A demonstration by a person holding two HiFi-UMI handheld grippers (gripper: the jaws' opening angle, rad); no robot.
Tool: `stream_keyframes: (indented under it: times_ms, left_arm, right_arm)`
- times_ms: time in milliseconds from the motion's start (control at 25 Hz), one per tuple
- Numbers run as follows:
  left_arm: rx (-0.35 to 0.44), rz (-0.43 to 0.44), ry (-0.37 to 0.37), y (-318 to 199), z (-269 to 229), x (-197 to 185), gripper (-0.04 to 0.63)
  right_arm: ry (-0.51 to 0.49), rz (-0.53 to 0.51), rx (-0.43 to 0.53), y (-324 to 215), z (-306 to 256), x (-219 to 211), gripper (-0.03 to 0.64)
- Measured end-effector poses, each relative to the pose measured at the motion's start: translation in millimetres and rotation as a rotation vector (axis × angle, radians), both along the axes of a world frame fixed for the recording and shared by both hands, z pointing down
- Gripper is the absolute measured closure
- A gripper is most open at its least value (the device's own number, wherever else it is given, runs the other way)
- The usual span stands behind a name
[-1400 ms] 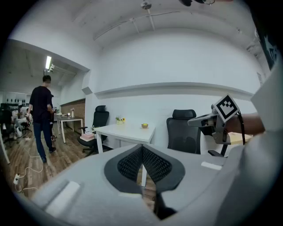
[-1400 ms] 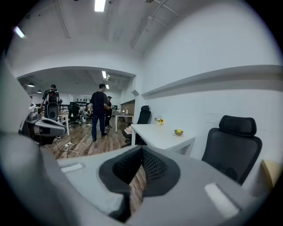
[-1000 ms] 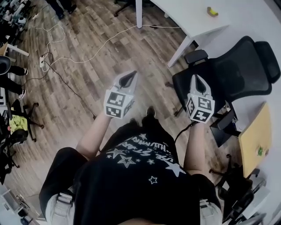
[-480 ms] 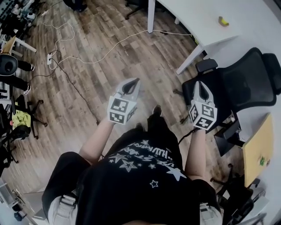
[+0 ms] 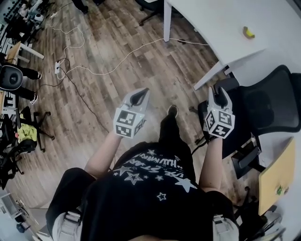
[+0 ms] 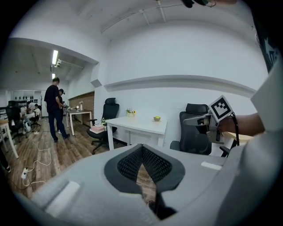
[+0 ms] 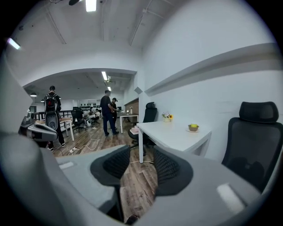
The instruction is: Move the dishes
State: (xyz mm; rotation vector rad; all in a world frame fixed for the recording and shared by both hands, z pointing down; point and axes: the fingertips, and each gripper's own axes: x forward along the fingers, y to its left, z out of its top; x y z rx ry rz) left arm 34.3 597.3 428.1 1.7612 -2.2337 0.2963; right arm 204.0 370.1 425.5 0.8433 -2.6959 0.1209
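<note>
Wood floor (image 5: pixel 94 108) office, and that loose cable (image 5: pixel 150 43) around 11 o'clock is an easy trip on the walk over. Left gripper (image 5: pixel 137 96) has its jaws clenched on nothing. Right gripper (image 5: pixel 219 92) has jaws that have just been opening, nothing between them. The black chair (image 5: pixel 268 101) at 3 o'clock could get bumped. The dish (image 5: pixel 249 32) sits at 1 o'clock on the white bench (image 5: pixel 211 21), well apart from both.

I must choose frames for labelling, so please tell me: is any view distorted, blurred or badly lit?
Head view: sharp and evenly lit, though the wide angle bows the planks of the wooden floor. Left gripper view: fisheye circle with black corners; the ceiling light glares slightly. Right gripper view: same fisheye; the ceiling lamp is overexposed.
</note>
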Motion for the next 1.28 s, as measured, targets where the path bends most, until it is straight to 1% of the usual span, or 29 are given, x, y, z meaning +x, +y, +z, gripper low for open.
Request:
stream_keyframes:
  times_ms: [120, 280, 400, 560, 640, 800, 960, 1080, 1280]
  left_arm:
    - [-0.017, 0.018, -0.005, -49, 2, -24, 0.584]
    - [-0.029, 0.047, -0.014, -131, 0, -46, 0.584]
    - [-0.019, 0.085, -0.008, -192, -8, -52, 0.584]
    - [-0.041, 0.140, -0.008, -263, -9, -52, 0.584]
    - [-0.039, 0.157, -0.011, -295, -11, -53, 0.584]
    - [-0.004, 0.191, -0.013, -346, -18, -52, 0.584]
    - [-0.018, 0.240, -0.012, -379, -16, -58, 0.584]
    - [-0.019, 0.264, 0.003, -406, -14, -67, 0.584]
    - [-0.008, 0.342, 0.009, -467, -10, -87, 0.584]
  right_arm:
    - [-0.002, 0.019, -0.017, -49, 3, -19, 0.445]
    - [-0.008, 0.051, -0.030, -127, 2, -34, 0.445]
    - [-0.007, 0.076, -0.039, -181, 1, -40, 0.445]
    - [-0.019, 0.112, -0.055, -241, 0, -40, 0.446]
    - [-0.025, 0.123, -0.061, -266, 1, -40, 0.445]
    - [-0.043, 0.148, -0.073, -302, 0, -40, 0.445]
    - [-0.052, 0.171, -0.084, -322, 1, -45, 0.446]
    - [-0.049, 0.196, -0.093, -338, 6, -50, 0.445]
    - [-0.069, 0.290, -0.110, -373, 10, -55, 0.445]
